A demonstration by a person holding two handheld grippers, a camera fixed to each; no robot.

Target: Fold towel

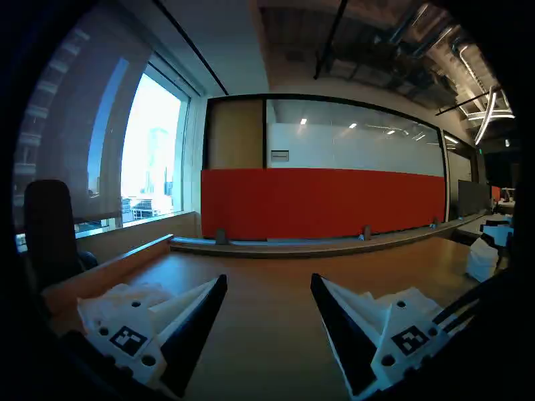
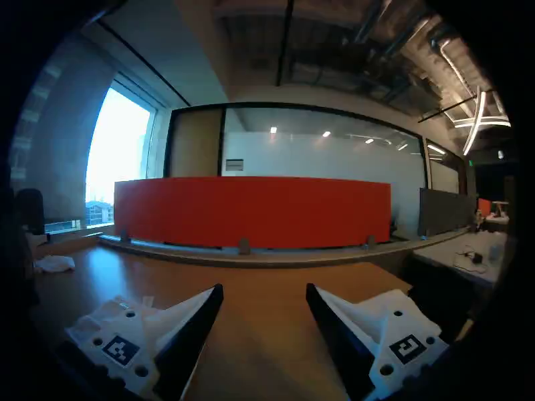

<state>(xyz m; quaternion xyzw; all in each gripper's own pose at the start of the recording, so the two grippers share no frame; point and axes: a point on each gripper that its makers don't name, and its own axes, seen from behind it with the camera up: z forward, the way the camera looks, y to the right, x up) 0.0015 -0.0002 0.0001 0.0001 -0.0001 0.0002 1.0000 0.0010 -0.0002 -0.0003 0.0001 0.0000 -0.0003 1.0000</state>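
Through the left gripper view, the left gripper [image 1: 268,277] hangs low over a bare wooden desk [image 1: 267,347]. Its two fingers are spread wide and there is nothing between them. Some pale, rumpled stuff [image 1: 137,291] sits just behind the finger at lower left. It could be fabric or part of the tool, and I cannot tell which. A white lump [image 1: 483,259] rests at the right edge of the frame, too blurred to name. Across the middle runs a red partition [image 1: 321,204], with a bright window [image 1: 150,160] at upper left and a dark chair [image 1: 47,227] at far left.

In the right gripper view, the right gripper [image 2: 264,287] is also parted, fingers well apart over bare wood and holding nothing. The same partition fills the middle of the frame. At the far left a small crumpled white cloth [image 2: 55,264] lies on the desk, well apart from these fingers. I take it to be the towel, bunched up and not spread flat.

By my reckoning the folding has not started. Both tools are empty and pointed at the partition, not down at the cloth. The step in hand is the approach. Next, both grippers need to swing toward the left side of the desk and dip until the cloth lies between the fingers. Each should then pinch a separate corner or edge so the towel can be drawn flat before any fold.
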